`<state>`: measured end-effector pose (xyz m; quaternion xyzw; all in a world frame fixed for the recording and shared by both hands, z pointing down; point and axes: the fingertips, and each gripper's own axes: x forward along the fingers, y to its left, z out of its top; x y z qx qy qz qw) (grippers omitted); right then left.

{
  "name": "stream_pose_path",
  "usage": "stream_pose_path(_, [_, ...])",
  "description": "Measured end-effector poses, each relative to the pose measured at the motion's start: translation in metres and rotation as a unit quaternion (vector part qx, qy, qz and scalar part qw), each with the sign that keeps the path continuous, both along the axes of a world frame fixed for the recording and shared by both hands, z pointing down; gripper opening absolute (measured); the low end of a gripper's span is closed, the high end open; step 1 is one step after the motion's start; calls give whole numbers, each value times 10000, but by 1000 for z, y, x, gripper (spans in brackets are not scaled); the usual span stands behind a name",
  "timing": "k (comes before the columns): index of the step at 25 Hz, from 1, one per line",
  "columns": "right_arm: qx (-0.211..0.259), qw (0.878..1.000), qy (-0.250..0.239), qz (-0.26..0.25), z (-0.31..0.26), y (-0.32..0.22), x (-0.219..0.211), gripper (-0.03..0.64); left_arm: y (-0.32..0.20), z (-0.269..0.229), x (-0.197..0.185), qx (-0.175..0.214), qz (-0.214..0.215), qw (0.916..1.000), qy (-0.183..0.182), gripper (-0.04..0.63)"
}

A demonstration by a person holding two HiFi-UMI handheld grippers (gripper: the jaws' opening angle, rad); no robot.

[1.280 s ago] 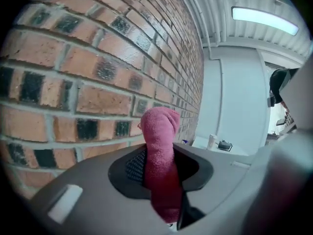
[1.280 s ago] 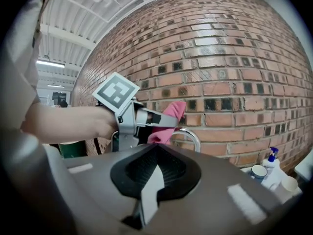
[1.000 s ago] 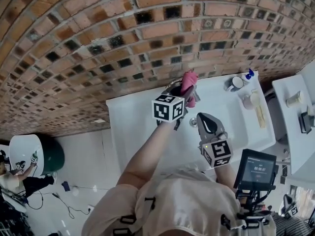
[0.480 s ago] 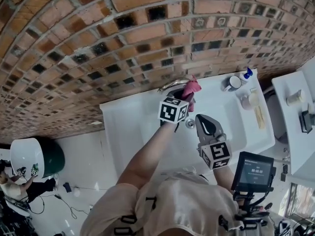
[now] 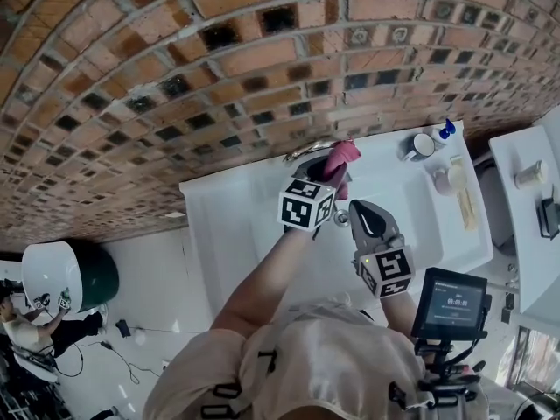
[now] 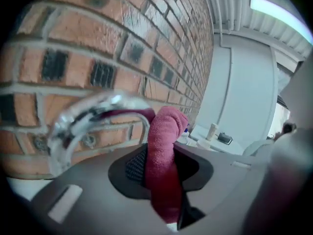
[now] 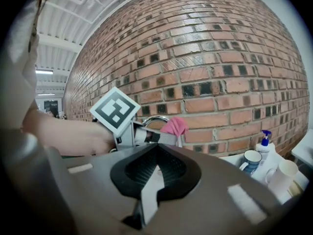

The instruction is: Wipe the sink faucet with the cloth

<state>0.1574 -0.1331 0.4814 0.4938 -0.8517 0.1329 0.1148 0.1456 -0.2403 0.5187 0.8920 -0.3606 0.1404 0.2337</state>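
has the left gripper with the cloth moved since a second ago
Yes. Measured against the mug, the left gripper and its pink cloth have slid toward the bottom of the head view, uncovering the faucet arch.

One white sink (image 5: 232, 213), set against brick wall (image 5: 262, 59). Chrome faucet (image 5: 304, 152) at rear rim. Left gripper (image 5: 329, 173) clamps pink cloth (image 5: 341, 156) just beside faucet. Right gripper (image 5: 363, 210) over basin. Mug (image 5: 418, 147), blue-capped bottle (image 5: 444, 131) at right.
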Motion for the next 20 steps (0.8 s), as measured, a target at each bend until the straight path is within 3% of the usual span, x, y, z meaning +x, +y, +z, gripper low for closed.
stream_pose_path(5, [102,9998,-19,-152,-6,2,-17,-14,9,-52,-17,485,-246,9978,375,107])
stream_pose_path(9, [146,9996,-3,-260,-10,4,-26,-13,3,-45,-19,367,-251,9984,361,107])
stream_pose_path(16, [-52,10000,27,-29,3,2,-6,-13,-12,-13,4,265,-17,9996,34,109])
stream_pose_path(20, [-117,9999,2,112,12,-2,7,-13,-13,-10,7,651,18,9977,-171,107])
